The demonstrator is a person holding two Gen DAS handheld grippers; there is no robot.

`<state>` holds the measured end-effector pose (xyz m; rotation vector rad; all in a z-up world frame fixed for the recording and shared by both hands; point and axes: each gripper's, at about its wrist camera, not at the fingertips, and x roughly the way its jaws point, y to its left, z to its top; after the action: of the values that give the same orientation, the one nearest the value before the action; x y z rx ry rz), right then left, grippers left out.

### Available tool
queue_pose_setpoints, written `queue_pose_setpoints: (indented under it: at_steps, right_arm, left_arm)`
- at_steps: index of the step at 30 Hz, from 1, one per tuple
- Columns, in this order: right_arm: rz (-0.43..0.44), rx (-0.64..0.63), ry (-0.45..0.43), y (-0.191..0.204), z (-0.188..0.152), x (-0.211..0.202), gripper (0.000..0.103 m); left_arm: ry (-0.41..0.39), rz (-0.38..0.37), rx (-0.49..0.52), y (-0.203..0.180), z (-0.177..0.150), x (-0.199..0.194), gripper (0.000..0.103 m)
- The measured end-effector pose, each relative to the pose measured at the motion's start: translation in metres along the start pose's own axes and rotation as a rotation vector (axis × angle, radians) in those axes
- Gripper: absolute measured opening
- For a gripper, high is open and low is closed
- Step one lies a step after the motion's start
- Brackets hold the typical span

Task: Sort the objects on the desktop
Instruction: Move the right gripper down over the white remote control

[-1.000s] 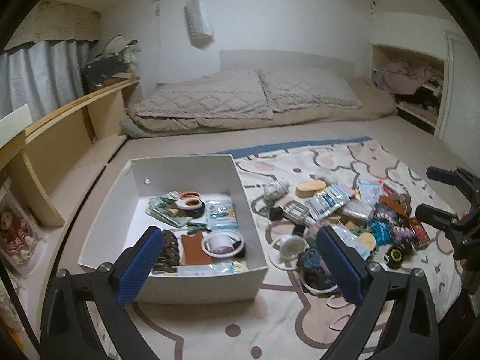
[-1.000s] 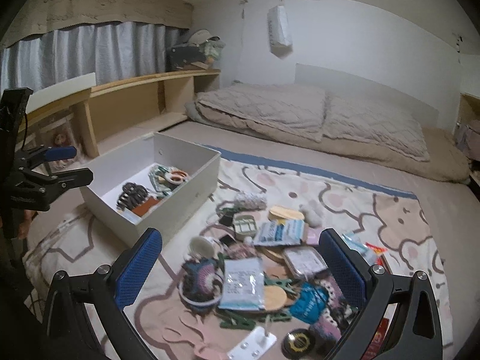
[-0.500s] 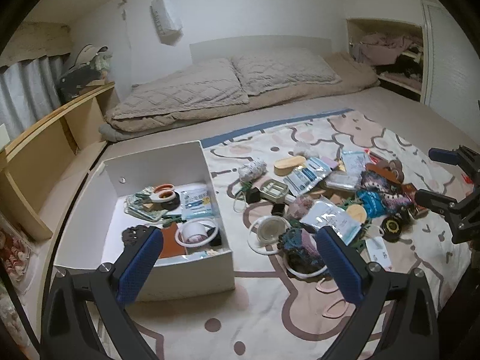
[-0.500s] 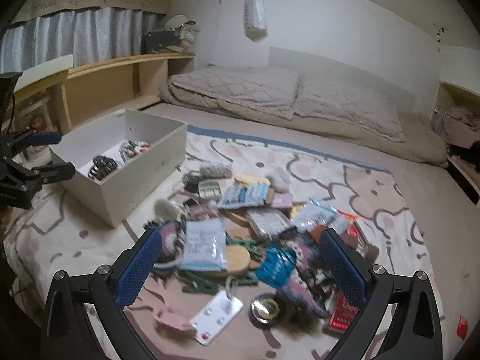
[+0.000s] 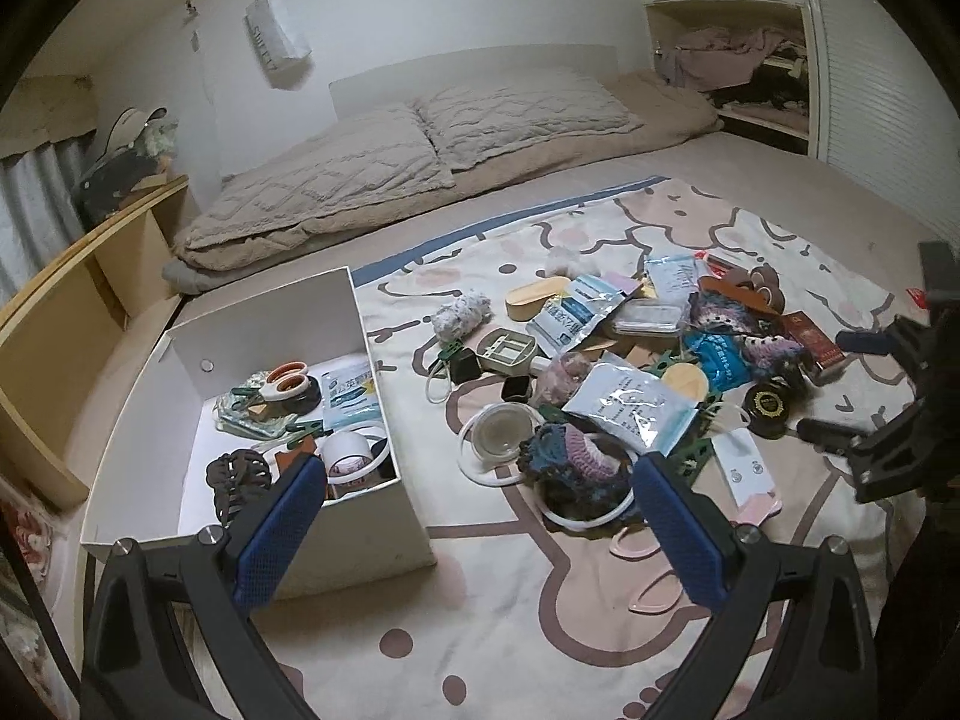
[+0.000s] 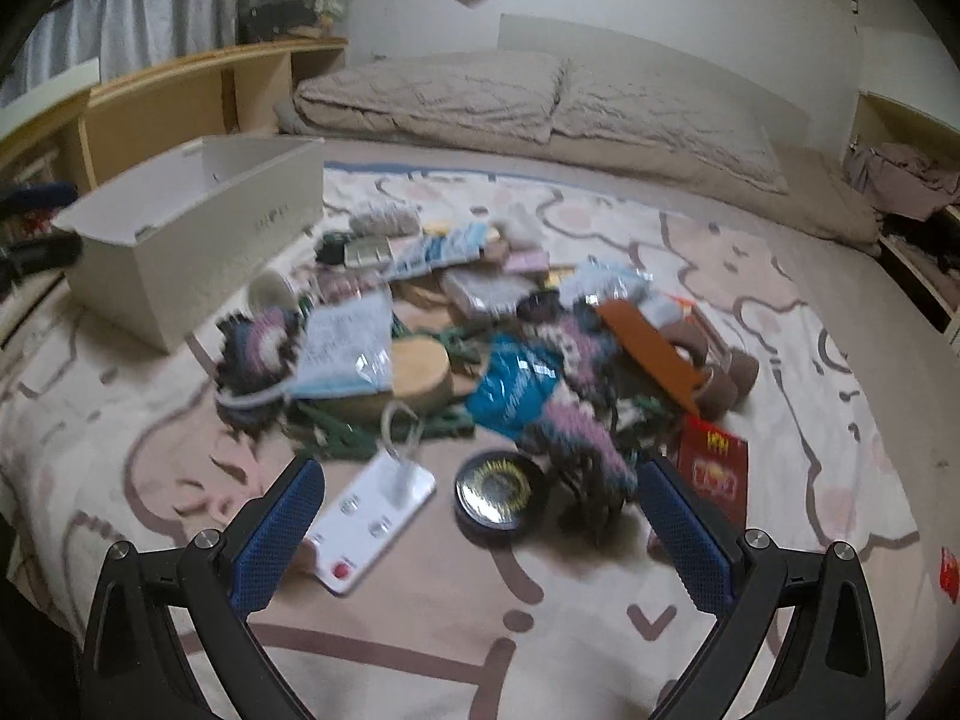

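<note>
Left wrist view shows the left gripper (image 5: 480, 516) with its 2 blue fingers (image 5: 279, 531) wide apart and nothing between them, near the front wall of the white box (image 5: 360, 516). Over the last second this camera has swung to the right: 1 second ago the box filled the middle of the view, and now it sits at the left while the pile of small objects (image 5: 630, 372) on the patterned blanket (image 5: 480, 618) takes the centre. The box already holds scissors (image 5: 288, 383), a tape roll (image 5: 351, 456) and a dark hair claw (image 5: 237, 480). The right gripper (image 6: 480, 525) is also spread apart and empty, and it has come lower and closer to the near edge of the pile, so the round black tin (image 6: 499, 489) and the white card (image 6: 369, 519) now lie just beyond its fingers. The right wrist view is blurred, which suggests the hand is in motion. I judge that the next pick is being prepared, probably from this near edge, and most of the sorting is not yet done.
</note>
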<state>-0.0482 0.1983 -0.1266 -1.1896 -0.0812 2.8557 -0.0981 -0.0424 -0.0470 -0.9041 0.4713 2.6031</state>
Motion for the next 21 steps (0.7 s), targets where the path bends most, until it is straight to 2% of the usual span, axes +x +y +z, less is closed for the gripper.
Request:
queue_pose_setpoints:
  at_steps: [8,21]
  right_arm:
    - [-0.05,-0.064,0.075,0.011,-0.017,0.026,0.103]
    - [0.005,-0.164,0.095,0.061,-0.018,0.036,0.103]
  left_arm:
    - [0.017,-0.024,0.024,-0.002,-0.002,0.002,0.103]
    - [0.004,-0.022,0.03,0.006,-0.002,0.0,0.103]
